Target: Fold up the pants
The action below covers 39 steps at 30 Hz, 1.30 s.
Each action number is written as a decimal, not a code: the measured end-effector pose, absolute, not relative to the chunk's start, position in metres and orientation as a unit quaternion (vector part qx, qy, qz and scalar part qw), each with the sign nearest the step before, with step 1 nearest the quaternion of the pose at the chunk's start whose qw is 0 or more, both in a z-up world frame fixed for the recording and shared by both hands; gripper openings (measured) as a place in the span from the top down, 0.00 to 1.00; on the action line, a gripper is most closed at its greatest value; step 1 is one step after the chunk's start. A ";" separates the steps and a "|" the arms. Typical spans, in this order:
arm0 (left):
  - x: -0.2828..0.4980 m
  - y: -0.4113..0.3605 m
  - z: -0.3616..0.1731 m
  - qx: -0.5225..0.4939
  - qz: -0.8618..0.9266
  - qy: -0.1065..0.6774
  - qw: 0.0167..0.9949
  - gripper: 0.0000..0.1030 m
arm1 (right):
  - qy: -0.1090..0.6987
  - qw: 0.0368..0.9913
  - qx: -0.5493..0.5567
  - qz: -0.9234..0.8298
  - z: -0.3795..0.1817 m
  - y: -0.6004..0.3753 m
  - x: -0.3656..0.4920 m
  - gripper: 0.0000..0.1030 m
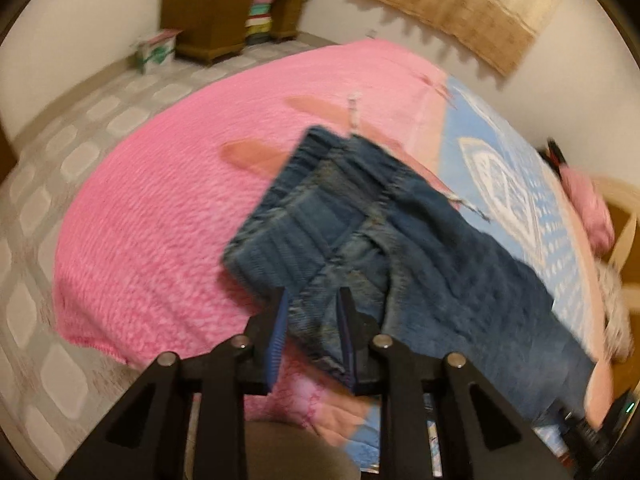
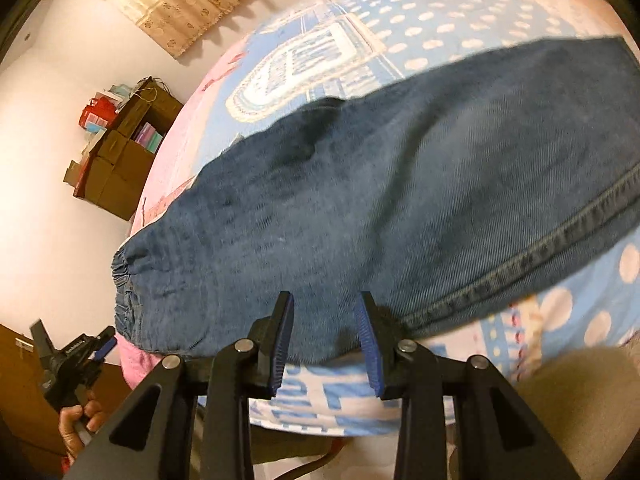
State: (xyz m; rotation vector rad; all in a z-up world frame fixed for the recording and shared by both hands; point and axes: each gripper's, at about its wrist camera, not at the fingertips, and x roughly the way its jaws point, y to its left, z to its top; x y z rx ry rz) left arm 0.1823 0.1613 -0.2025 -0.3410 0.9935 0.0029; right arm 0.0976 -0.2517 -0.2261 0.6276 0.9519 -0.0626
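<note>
The pants (image 1: 360,240), dark blue denim, lie on the bed (image 1: 160,220) straight ahead of both tongs; in the left wrist view the waist end sits folded over on itself just beyond the left tongs (image 1: 312,300), with the rest of the garment running away to the right of them across a pink blanket (image 1: 152,208) and a blue-and-white patterned sheet (image 1: 508,184). The left tongs stand slightly spread; a fold of denim hangs between the two blue pads, touching at least the right-hand one, but the blur makes it impossible to tell whether the pads press on it. Far beyond these tongs, to the upper left, a brown cabinet (image 1: 216,12) stands against the wall on a tiled floor (image 1: 60,152), a small box (image 1: 154,50) beside it.

In the right wrist view the right tongs (image 2: 324,316) are spread apart; the hem edge of a pant leg (image 2: 400,184) lies just ahead of and partly between the fingertips, and the pads do not clamp it; a stitched seam runs off to the right of the tongs. To the lower left of them a hand (image 2: 78,420) holds the other tool; further up on the left, cardboard boxes (image 2: 116,164) are stacked by the wall.
</note>
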 end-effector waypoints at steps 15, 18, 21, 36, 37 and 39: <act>0.222 0.124 -0.232 -0.096 0.016 0.508 0.856 0.76 | 0.406 0.881 0.243 -0.012 -0.184 -0.322 0.241 0.67; 0.219 0.111 -0.232 -0.051 0.033 0.503 0.862 0.76 | 0.439 0.866 0.241 0.004 -0.209 -0.310 0.280 0.67; 0.218 0.108 -0.233 -0.041 0.034 0.502 0.863 0.75 | 0.489 0.839 0.237 0.036 -0.243 -0.289 0.284 0.67; 0.219 0.113 -0.238 -0.060 0.028 0.500 0.863 0.74 | 0.422 0.853 0.265 0.157 -0.195 -0.286 0.259 0.53; 0.219 0.112 -0.238 -0.058 0.029 0.500 0.864 0.74 | 0.419 0.851 0.269 0.165 -0.193 -0.285 0.271 0.49; 0.219 0.113 -0.238 -0.058 0.029 0.499 0.864 0.74 | 0.429 0.844 0.268 0.179 -0.199 -0.279 0.298 0.42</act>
